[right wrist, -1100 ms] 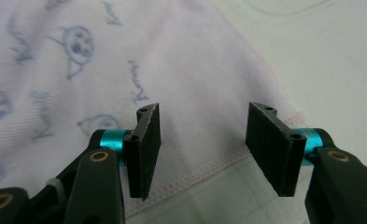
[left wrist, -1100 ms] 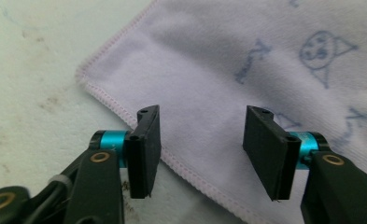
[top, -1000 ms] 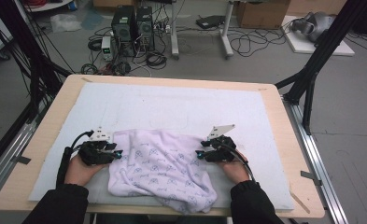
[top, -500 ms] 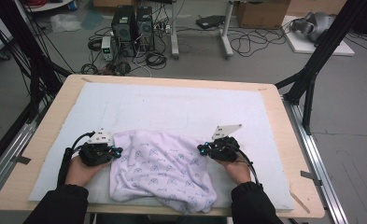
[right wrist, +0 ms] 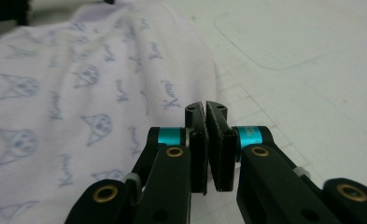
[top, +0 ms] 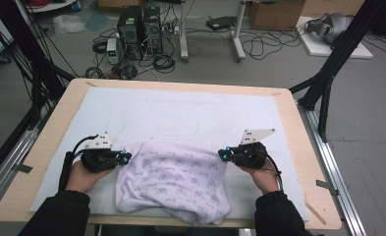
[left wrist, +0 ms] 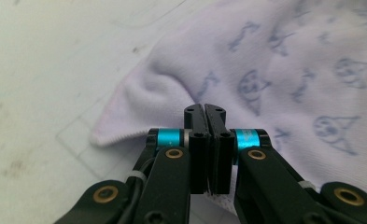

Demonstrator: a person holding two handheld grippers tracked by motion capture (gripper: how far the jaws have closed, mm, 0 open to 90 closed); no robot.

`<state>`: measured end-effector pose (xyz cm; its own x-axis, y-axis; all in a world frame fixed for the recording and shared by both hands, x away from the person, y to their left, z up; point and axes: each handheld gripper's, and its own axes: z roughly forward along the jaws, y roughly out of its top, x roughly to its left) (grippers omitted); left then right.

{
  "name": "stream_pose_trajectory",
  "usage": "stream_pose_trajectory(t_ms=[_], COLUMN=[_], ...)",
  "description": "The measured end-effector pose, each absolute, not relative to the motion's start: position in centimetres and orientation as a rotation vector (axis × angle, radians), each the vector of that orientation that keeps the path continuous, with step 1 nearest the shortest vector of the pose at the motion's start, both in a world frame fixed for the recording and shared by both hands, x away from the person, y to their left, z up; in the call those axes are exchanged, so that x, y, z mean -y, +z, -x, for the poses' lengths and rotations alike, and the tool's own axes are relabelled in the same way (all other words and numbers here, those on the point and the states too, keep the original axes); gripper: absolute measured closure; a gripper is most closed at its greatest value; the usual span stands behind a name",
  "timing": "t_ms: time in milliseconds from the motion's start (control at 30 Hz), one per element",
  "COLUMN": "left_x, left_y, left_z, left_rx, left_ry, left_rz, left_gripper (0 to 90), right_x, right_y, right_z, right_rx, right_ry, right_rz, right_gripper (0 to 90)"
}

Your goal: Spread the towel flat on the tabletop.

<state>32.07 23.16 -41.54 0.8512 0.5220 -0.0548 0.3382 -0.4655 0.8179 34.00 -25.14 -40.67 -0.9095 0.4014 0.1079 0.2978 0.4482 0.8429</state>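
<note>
Both tongs clenched on the cloth's two far corners, ready to lift or spread.

L gripper (left wrist: 204, 112): I see its jaws pinched tight on the left edge of the pale lilac cotton cloth w/ small blue cartoon-face print (top: 173, 179), fabric bunched just ahead of the tips. R gripper (right wrist: 205, 109): jaws just closed too, nipped on the cloth's right edge, as far as I can tell. Cloth lies crumpled at the near-middle of the white padded mat (top: 180, 110), its lower hem sagging over the near edge of the light wooden table (top: 298, 128). My read: grasp done on both sides; straightening and any folding are left, since it's rumpled and bunched at front.
</note>
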Motion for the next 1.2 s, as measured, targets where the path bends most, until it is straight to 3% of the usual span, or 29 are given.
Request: stream_pose_trajectory(t_ms=[267,367,467,500,533,567,700,933,1200], left_x=[-23.1,-23.1,-22.6,-22.5,-22.3,-22.2,-21.7,-21.4,-20.9], left_y=[-39.4,-36.1,-30.9,-29.8,-29.1,-29.0,-31.5,-36.6,-39.7], left_z=[-34.5,-37.6,-41.2,-42.0,-42.6,-42.9,-42.4,-38.0,-32.2], left_rx=[-0.604,-0.659,-0.757,-0.809,-0.854,-0.861,-0.831,-0.753,-0.672], left_ry=[0.260,0.380,0.594,0.639,0.655,0.639,0.548,0.417,0.361], left_rz=[-2.093,-2.024,-1.930,-1.877,-1.847,-1.845,-1.933,-1.993,-2.032], left_gripper=[88.2,88.4,88.2,86.1,75.7,66.2,54.0,51.1,45.4], right_x=[25.5,25.6,25.5,25.5,25.5,25.6,25.3,25.4,25.0], right_y=[-39.4,-36.4,-31.0,-29.5,-28.5,-28.2,-30.8,-36.6,-38.8], right_z=[-35.1,-37.5,-40.7,-41.7,-42.7,-43.5,-43.4,-38.6,-33.0], right_rx=[-2.619,-2.527,-2.375,-2.314,-2.250,-2.213,-2.297,-2.427,-2.491], right_ry=[1.427,1.376,1.336,1.338,1.322,1.314,1.330,1.336,1.367], right_rz=[-0.596,-0.628,-0.663,-0.692,-0.748,-0.828,-0.838,-0.820,-0.750], right_gripper=[87.8,88.5,88.3,84.3,64.2,58.2,56.6,50.7,48.1])
